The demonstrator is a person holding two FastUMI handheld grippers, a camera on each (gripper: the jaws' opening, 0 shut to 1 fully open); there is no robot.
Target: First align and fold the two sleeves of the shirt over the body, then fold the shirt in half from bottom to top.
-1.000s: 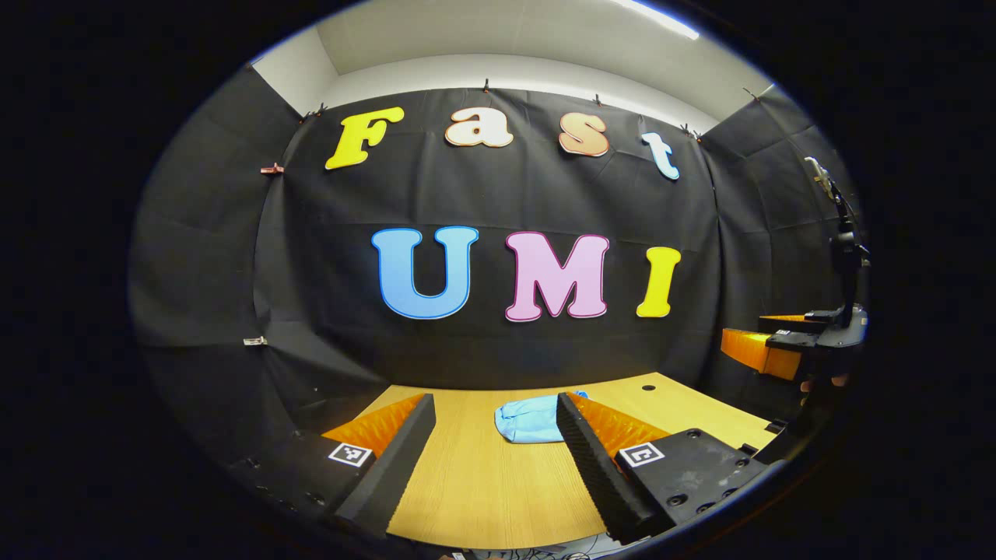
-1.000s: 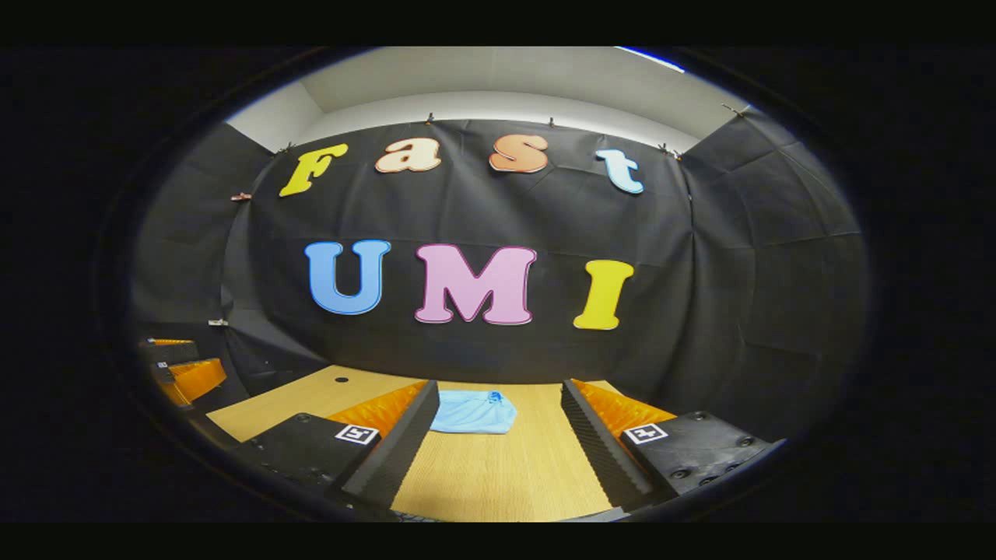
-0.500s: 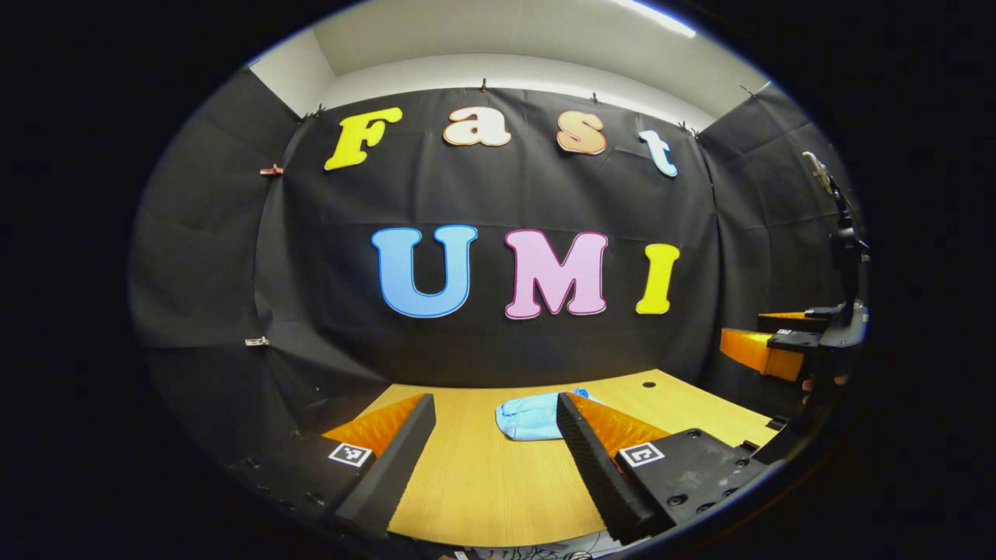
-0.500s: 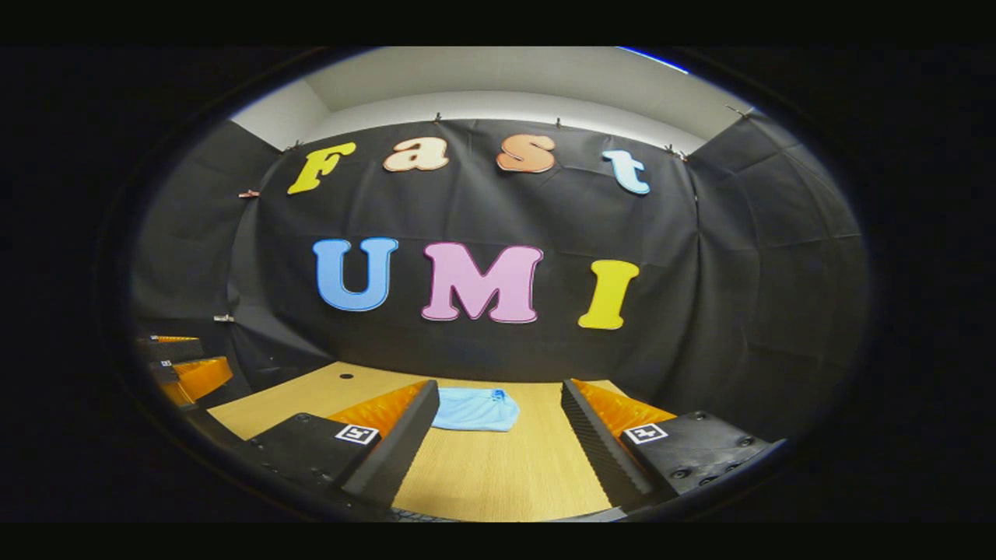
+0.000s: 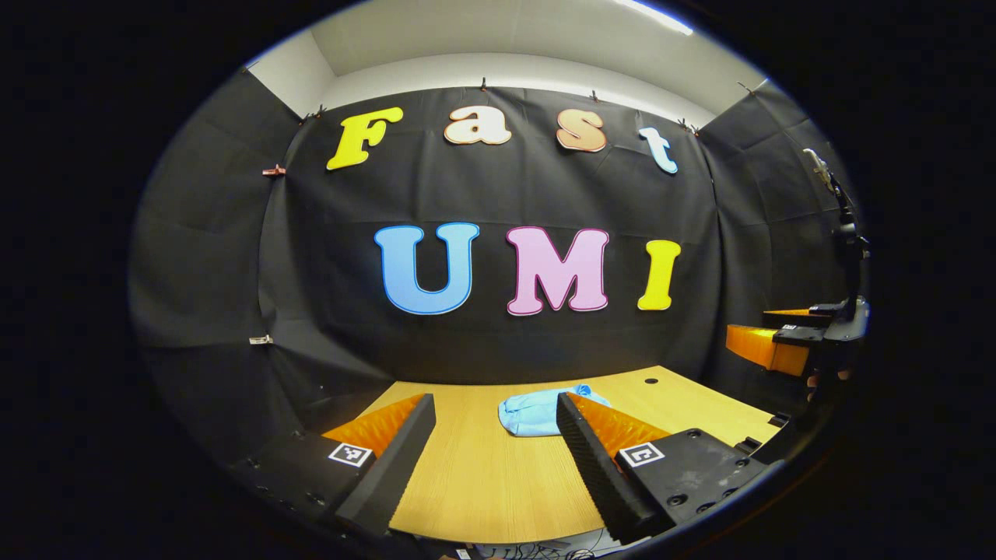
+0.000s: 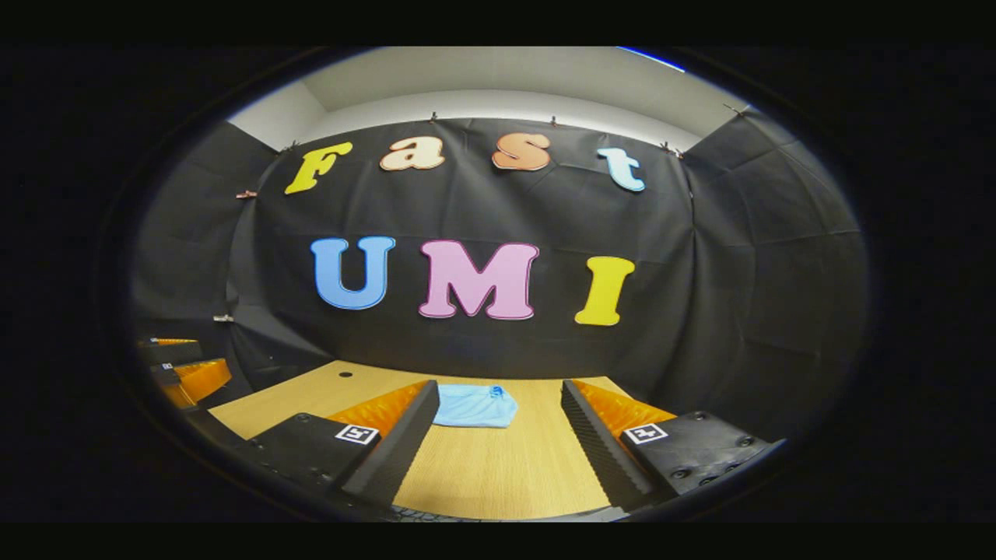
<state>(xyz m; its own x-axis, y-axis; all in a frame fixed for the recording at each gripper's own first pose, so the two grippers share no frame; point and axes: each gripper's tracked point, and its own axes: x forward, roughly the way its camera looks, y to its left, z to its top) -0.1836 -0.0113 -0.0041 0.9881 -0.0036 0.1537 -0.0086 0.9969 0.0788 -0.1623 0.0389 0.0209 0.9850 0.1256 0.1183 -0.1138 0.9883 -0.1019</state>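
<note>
Left gripper [image 5: 490, 443], right gripper [image 6: 498, 435]: both jaws spread wide, holding nothing, above the wooden table [image 5: 482, 482].
Light blue shirt [image 5: 537, 411], folded small, lies on the table well ahead at 12 o'clock, apart from both; the right gripper also appears at 3 o'clock in the left gripper view.

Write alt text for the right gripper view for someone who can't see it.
A small light blue shirt, folded into a compact rectangle, lies on a light wooden table ahead of the right gripper, whose jaws stand wide open and hold nothing. The left gripper sits at the far left edge, off the table.
</note>
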